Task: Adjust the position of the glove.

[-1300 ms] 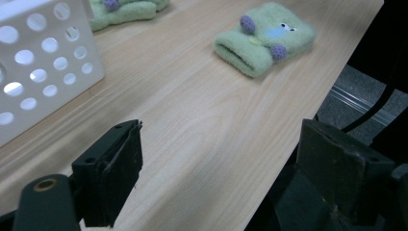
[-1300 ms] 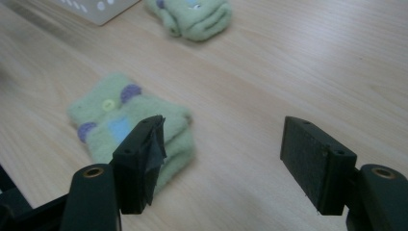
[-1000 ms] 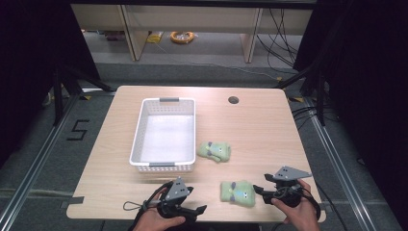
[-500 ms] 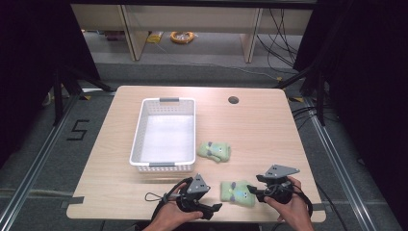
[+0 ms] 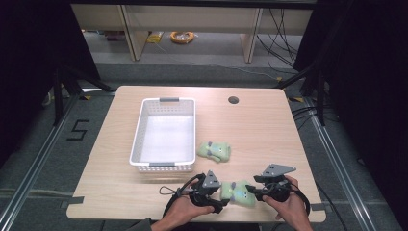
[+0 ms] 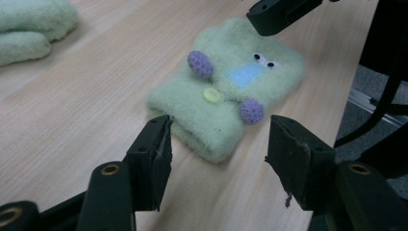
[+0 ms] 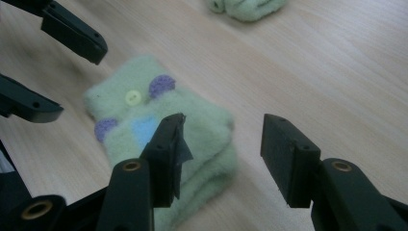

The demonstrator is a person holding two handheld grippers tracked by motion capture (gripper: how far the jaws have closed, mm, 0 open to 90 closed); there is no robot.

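Note:
A fuzzy green mitten (image 5: 237, 192) with purple bumps, a yellow button and a blue patch lies flat near the table's front edge. My left gripper (image 5: 220, 195) is at its left end and my right gripper (image 5: 251, 188) at its right end. In the left gripper view the cuff end of the mitten (image 6: 226, 96) lies between the open jaws, which have just been closing; the pads do not press on it. In the right gripper view the mitten (image 7: 144, 120) reaches between the jaws, which have also been closing and stand apart from it.
A second green mitten (image 5: 214, 151) lies farther back, just right of a white plastic basket (image 5: 137, 137). A round cable hole (image 5: 233, 100) is in the far part of the wooden table (image 5: 269, 134). Shelves and cables stand on the floor beyond.
My left gripper has moved right, up to the mitten's left end. Both grippers' jaws have narrowed. The right hand has barely shifted.

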